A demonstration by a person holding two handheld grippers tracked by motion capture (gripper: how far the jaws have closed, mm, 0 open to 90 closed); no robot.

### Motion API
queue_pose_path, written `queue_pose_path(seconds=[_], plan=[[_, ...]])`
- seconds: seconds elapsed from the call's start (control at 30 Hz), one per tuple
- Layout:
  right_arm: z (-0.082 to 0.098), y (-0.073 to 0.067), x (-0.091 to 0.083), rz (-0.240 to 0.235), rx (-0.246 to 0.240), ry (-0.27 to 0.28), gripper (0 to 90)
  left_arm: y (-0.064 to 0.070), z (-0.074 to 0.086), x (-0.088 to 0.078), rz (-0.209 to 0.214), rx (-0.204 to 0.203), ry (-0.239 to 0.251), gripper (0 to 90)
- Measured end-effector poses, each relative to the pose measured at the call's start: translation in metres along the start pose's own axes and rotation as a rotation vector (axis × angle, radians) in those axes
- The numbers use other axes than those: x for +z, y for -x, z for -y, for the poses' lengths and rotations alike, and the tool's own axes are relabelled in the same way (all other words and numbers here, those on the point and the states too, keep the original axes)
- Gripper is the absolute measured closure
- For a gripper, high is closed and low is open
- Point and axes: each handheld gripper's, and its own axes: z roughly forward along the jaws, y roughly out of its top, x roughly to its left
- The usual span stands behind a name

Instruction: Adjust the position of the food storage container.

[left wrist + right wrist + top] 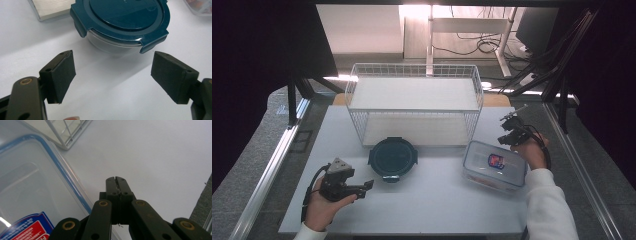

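A: Where's your left gripper [113, 77]?
B: Jaws spread wide, just short of the round clear container with the dark teal lid [122, 21].
A: Your right gripper [116, 182]?
B: Pressed together on nothing, beside the rectangular clear plastic box [27, 190].

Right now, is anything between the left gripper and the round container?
Nothing visible. The left gripper is open, aimed at the round container, with only bare table between them.

bare table [432, 205] across the front, wire rack [414, 102] blocking the back, round container [392, 158] and rectangular box [495, 165] just before it
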Motion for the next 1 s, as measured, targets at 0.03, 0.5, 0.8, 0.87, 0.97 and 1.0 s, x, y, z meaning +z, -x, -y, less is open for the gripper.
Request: queue_pose_path(seconds=[0.03,0.5,0.8,0.87,0.97,1.0], plan=[[0.002,0.000,0.003,-0.007,0.001,-0.002,88.7,0.000,0.000,0.000,-0.001,0.003,0.005,19.6],[0.010,-0.011,0.011,-0.013,-0.075,-0.015,88.9,-0.003,0.001,0.000,-0.021,0.000,0.008,20.5],[0.009,-0.039,0.008,-0.052,-0.163,-0.023,88.9,-0.003,0.002,0.002,-0.027,0.005,0.002,20.6],[0.009,-0.043,0.008,-0.052,-0.172,-0.027,88.9,-0.002,0.002,0.002,-0.027,0.006,0.001,20.6],[0.010,-0.055,0.006,-0.063,-0.209,-0.038,88.9,-0.001,0.002,0.002,-0.025,0.008,0.000,20.7],[0.010,-0.055,0.006,-0.063,-0.209,-0.038,88.9,-0.001,0.002,0.003,-0.025,0.009,-0.001,20.7]])
